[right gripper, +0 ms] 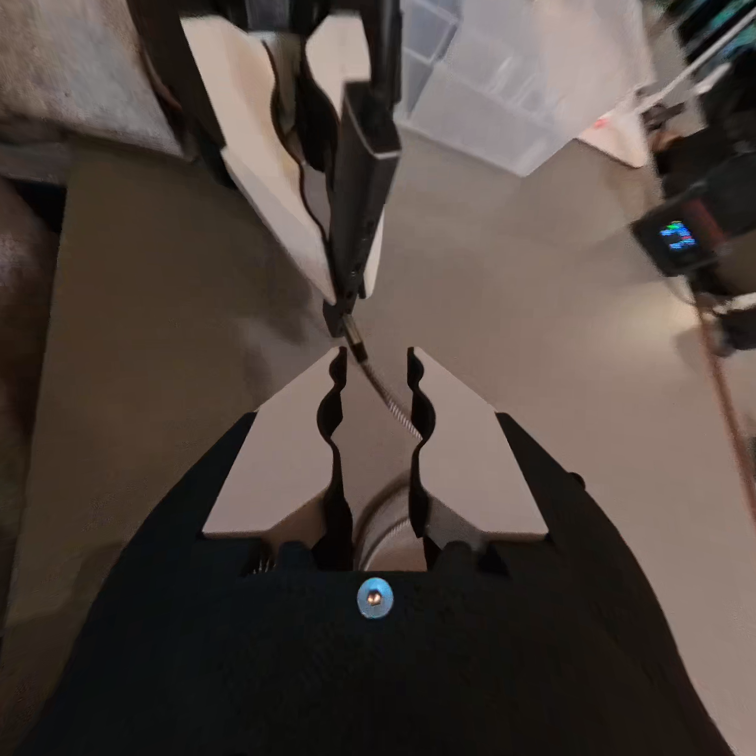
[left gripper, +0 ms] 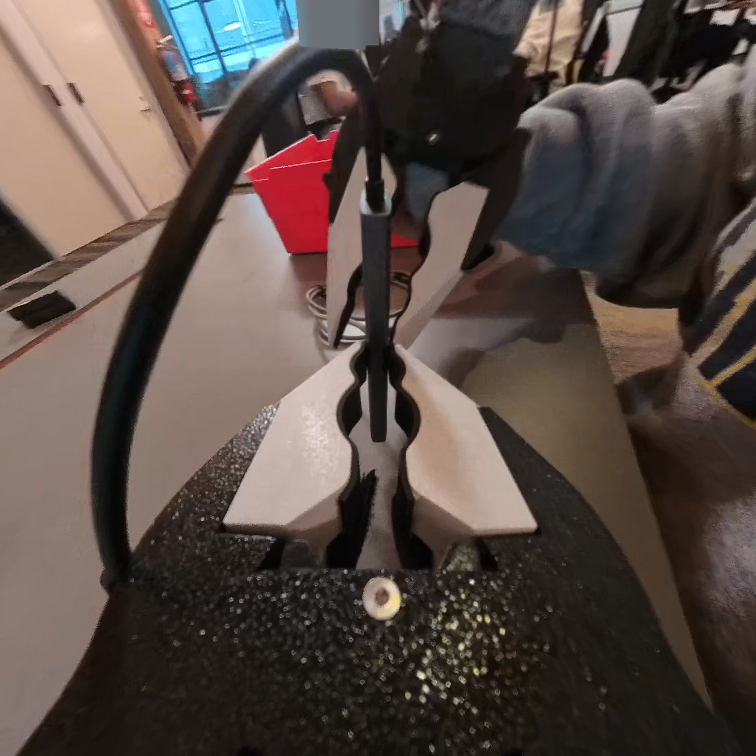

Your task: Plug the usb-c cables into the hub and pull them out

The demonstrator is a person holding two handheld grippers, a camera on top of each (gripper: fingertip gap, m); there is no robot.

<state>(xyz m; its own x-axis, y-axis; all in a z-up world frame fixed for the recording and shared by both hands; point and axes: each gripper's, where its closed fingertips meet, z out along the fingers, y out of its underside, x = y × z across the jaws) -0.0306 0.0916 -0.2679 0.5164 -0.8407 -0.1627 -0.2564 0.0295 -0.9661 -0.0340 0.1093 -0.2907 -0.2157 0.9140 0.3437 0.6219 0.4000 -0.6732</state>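
My left gripper [left gripper: 376, 354] is shut on a slim dark hub [left gripper: 376, 286], which sticks out past its fingertips. A silver usb-c plug [left gripper: 374, 196] sits in the hub's far end and its cable runs on upward. In the right wrist view the same plug [right gripper: 352, 332] is in the hub [right gripper: 360, 184], and its braided cable [right gripper: 388, 403] passes between my right gripper's fingers. My right gripper [right gripper: 376, 352] is open, tip to tip with the left gripper [right gripper: 349, 294], and grips nothing. It also shows in the left wrist view [left gripper: 370, 327], straddling the hub.
A thick black cable [left gripper: 135, 327] arcs up the left side. A red bin [left gripper: 294, 204] and a coiled cable [left gripper: 323, 311] are on the table behind. A person's grey sleeve [left gripper: 613, 184] is at the right. Clear plastic boxes [right gripper: 491, 102] and a small lit screen [right gripper: 679, 241] lie beyond. My two grippers' fingertips are within a few centimetres of each other. The small lit screen [right gripper: 679, 241] sits 35 cm or so from the ends of my right fingers.
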